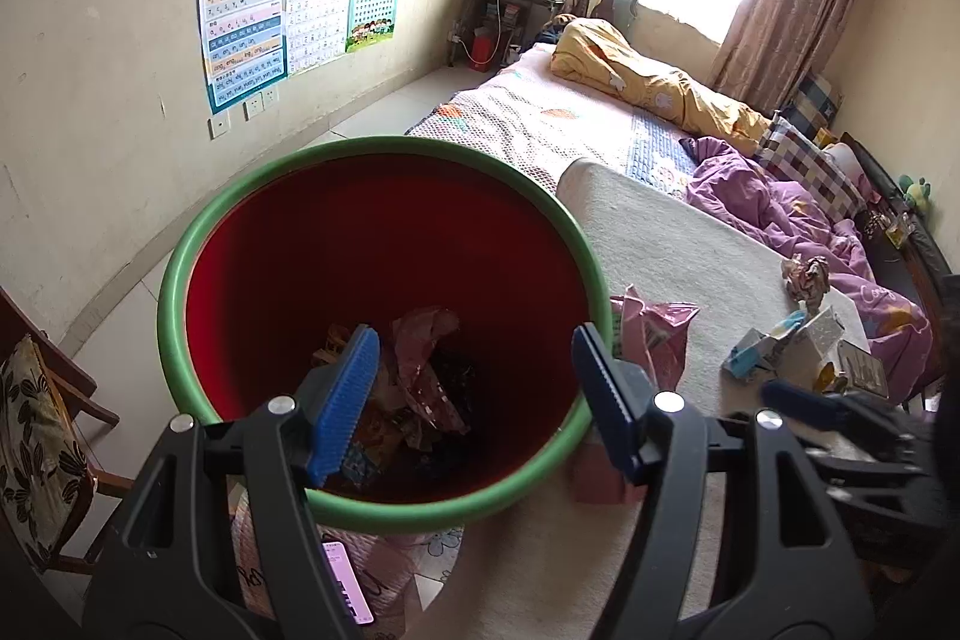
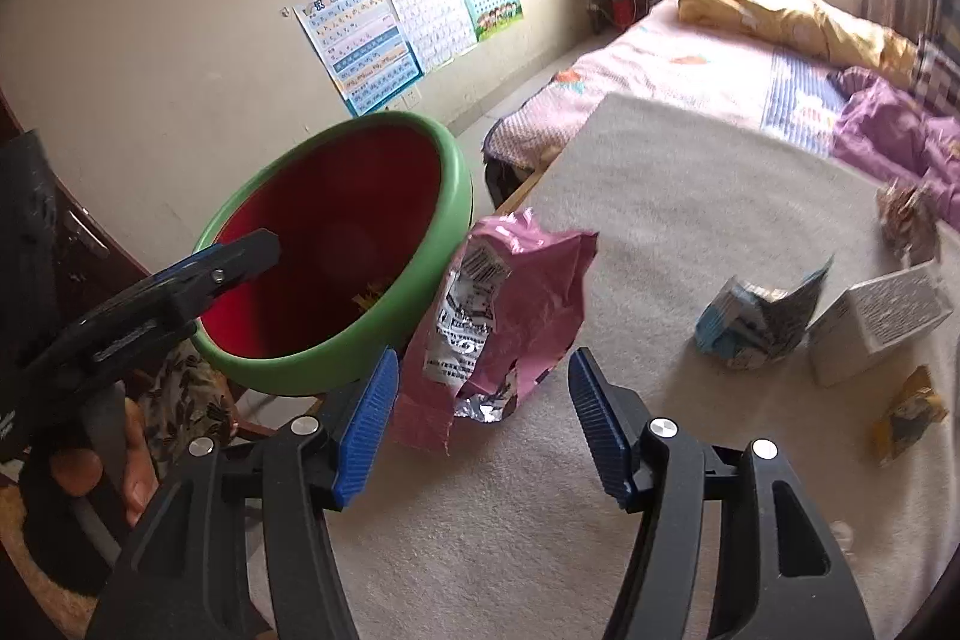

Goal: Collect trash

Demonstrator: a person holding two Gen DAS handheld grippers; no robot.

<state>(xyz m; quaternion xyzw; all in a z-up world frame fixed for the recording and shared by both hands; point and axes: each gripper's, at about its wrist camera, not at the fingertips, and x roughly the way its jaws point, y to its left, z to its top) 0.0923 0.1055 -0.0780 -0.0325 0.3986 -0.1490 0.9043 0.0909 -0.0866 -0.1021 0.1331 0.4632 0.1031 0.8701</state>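
My left claw (image 1: 474, 400) gapes over the red bin (image 1: 384, 232) — my right claw (image 2: 483, 418) gapes too, near the pink wrapper (image 2: 516, 304).

Left gripper (image 1: 474, 394) held open above the mouth of a red bin (image 1: 240, 292) with a green rim.

Crumpled wrappers (image 1: 420, 376) are seen at the bottom of the bin, between and just beyond the two blue finger pads (image 1: 348, 400), which are set wide apart with nothing gripped. A pink foil bag (image 1: 651, 334) is stood just right of the right pad, against the bin's rim, on a cream blanket (image 1: 690, 244). Further right, a torn blue-and-white carton (image 1: 759, 352) and a white box (image 1: 837, 328) are lain near each other, with part of the right gripper (image 1: 840, 406) seen blurred in front of them. A phone (image 1: 348, 586) with a lit screen is glimpsed below the bin.
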